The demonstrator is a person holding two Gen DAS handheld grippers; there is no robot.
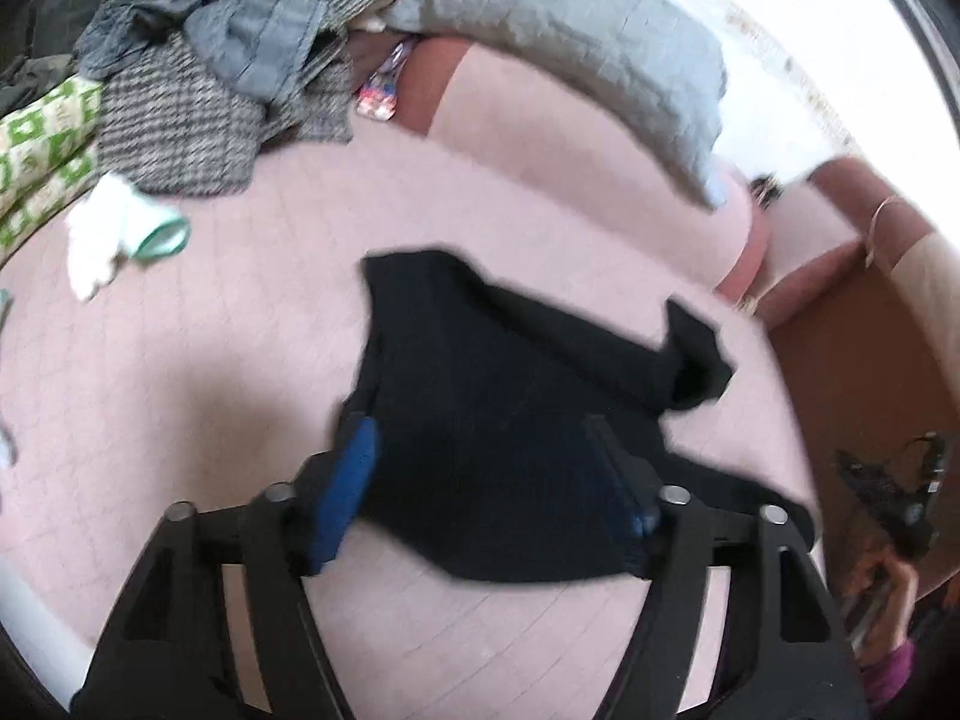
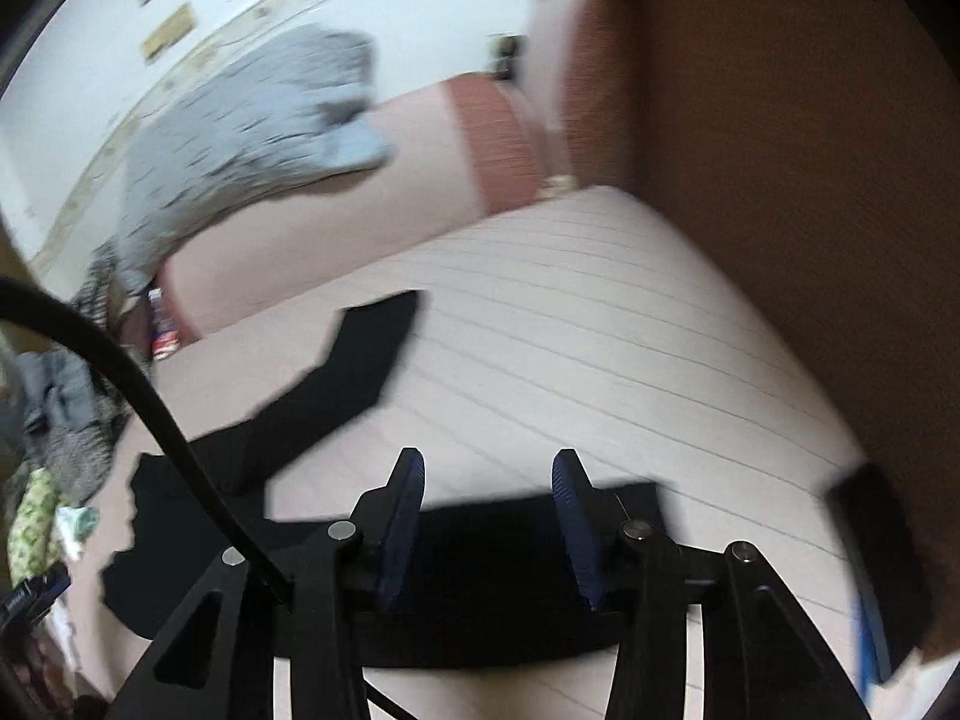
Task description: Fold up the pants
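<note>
Right now my left gripper point(image 1: 486, 474) has its blue-padded fingers point(image 1: 354, 480) spread wide, with nothing pinched; the dark navy, soft-fabric pants point(image 1: 510, 420) lie beneath and beyond the gap, and I cannot see the pads pressing on the cloth. My right gripper point(image 2: 489, 528) is likewise parted, its fingers point(image 2: 405, 516) standing apart over a flat dark band of the same pants point(image 2: 492, 588), holding nothing. The garment rests loose on the pale pink quilted bed cover point(image 1: 180, 390), bunched into a compact, roughly folded heap with a stray flap sticking out toward the far side in the left wrist view, and one long strip trailing away in the right wrist view. I judge that at least one fold is laid down and let go, but the shape is untidy: that trailing strip and flap look unfolded, so another fold and some squaring are probably left. Motion blur keeps me from reading the edges exactly. Further off, well apart from the pants, sit a small white-and-mint crumpled item point(image 1: 120, 240) and a heap of grey checked and denim clothes point(image 1: 228, 78), with a grey quilted pillow point(image 1: 570, 42) against the pink headboard beyond.
</note>
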